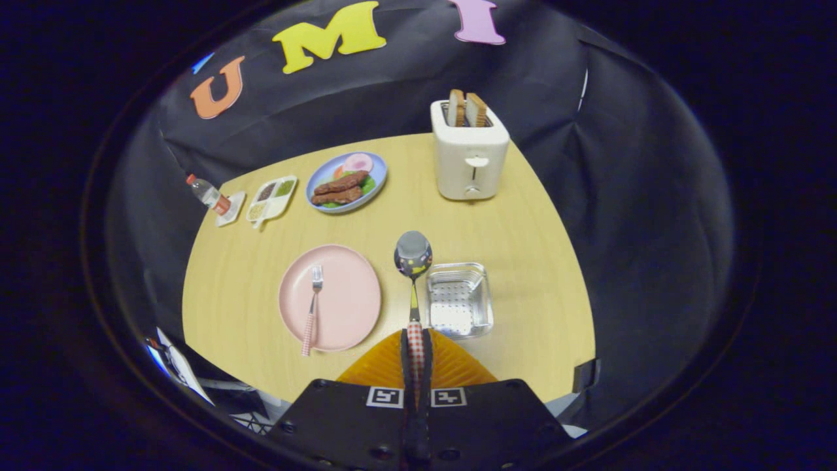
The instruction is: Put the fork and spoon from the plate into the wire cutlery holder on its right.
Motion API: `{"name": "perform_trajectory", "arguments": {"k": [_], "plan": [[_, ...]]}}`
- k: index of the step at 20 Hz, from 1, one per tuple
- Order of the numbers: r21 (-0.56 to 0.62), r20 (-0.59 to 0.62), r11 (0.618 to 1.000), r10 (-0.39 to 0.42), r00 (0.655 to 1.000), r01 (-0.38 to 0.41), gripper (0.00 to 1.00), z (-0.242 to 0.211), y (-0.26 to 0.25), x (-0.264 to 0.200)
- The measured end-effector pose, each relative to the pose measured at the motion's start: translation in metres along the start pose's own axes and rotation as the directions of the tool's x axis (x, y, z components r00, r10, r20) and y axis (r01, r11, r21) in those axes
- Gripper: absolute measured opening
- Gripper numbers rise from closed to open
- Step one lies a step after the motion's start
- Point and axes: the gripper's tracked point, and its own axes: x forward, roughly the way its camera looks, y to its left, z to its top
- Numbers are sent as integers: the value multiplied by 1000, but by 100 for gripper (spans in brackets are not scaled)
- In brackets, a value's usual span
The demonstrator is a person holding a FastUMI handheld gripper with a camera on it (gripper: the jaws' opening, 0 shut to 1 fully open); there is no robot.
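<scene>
Spoon [413,261] held lengthwise in the gripper [416,350], its checked handle clamped between the two closed fingers [428,356] and its bowl pointing away from them, raised above the wooden table [523,222]. The bowl shows between the pink plate [350,314] on the left and the wire cutlery holder [459,299] on the right, just beside the holder's left wall. The holder is a square metal basket with a perforated floor, standing just ahead of the fingers and slightly to their right. Fork [312,307] lying on the pink plate, tines toward the far side, its checked handle reaching over the plate's near rim; it lies to the left of the fingers and well apart from them. Far side of the table: a white toaster [469,154] with two slices of bread [467,108] standing upright in its slots, beyond the holder. Far left: a blue plate of food [346,181], a divided condiment tray [271,198] beside it, and a small bottle [208,194] on a white dish [232,209] at the table's left edge.
</scene>
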Motion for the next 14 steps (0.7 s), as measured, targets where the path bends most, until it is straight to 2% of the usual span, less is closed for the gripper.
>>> {"name": "perform_trajectory", "arguments": {"k": [4,8,14], "plan": [[55,-143,998,19,989,-11,1,-19,-21,0],[116,-294,993,62,954,-28,1,-32,-24,12],[184,-405,983,97,909,-23,1,-30,-17,35]]}}
